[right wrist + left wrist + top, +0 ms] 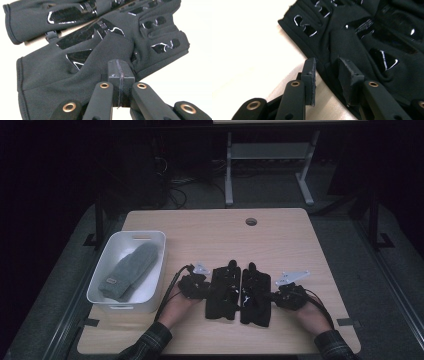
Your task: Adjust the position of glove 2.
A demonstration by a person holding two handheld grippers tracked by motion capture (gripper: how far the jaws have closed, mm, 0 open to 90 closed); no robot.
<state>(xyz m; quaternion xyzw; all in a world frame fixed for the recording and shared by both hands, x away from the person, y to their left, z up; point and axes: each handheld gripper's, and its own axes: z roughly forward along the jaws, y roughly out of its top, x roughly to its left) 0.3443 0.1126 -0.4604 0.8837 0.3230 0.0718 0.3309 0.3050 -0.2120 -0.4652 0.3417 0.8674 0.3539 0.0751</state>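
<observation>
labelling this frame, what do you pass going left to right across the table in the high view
white bin with a grey mitten in it → left gripper → left black glove → right black glove → right gripper

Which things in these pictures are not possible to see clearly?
- Right gripper, right gripper view: pads meet, so fabric pinched from the right black glove is hidden.
- Left black glove, left gripper view: cut off by the frame edges.
- Grey mitten, high view: label too small to read.
</observation>
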